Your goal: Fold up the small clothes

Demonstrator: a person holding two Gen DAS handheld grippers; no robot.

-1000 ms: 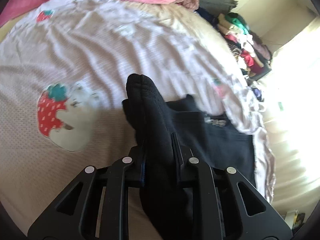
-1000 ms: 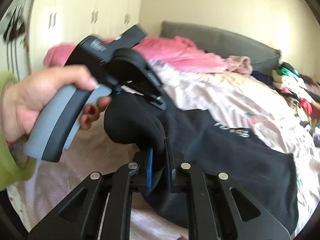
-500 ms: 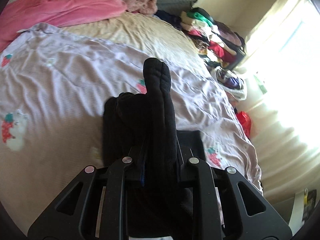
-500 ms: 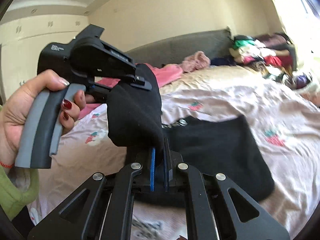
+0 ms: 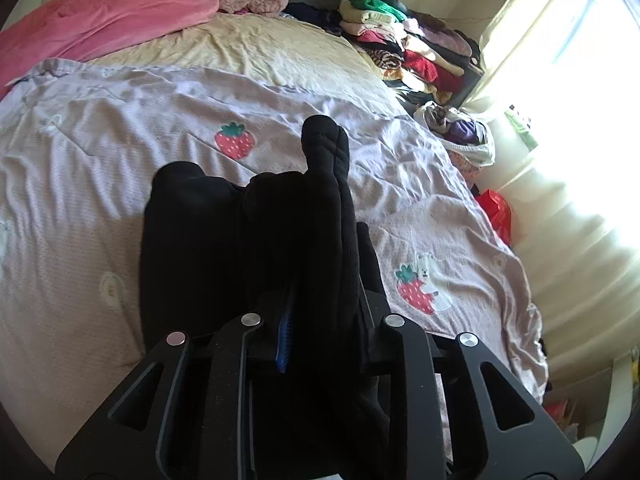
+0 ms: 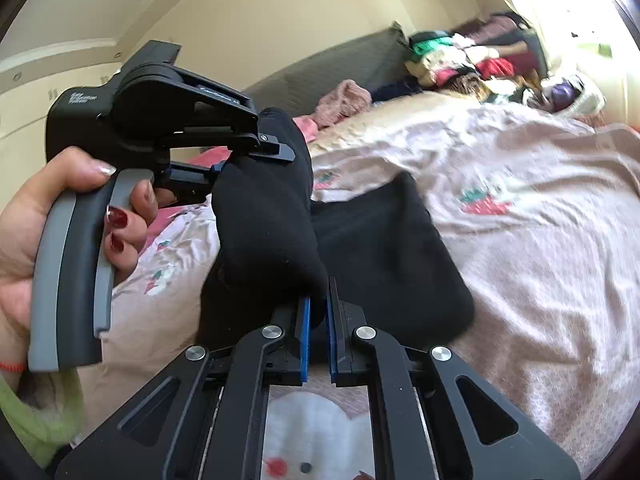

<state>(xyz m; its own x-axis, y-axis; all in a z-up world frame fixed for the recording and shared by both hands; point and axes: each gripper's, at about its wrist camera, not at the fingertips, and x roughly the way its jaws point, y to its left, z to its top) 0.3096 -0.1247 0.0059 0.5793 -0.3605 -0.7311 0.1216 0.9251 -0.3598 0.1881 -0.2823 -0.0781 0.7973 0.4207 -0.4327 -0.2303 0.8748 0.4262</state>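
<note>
We see small white lettering on the left tool, too blurred to read. The black garment lies on the bed's strawberry-print blanket, its long axis running away from us, one folded edge lifted between both tools. Our left tool, jaws just easing apart, still pinches it; the right tool is pressed tight on the cloth.

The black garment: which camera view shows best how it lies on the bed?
The right wrist view: the black garment spreads flat over the lilac blanket up to its rounded edge. In the left wrist view, bunched folds rise from the fingers and hide most of it.
</note>
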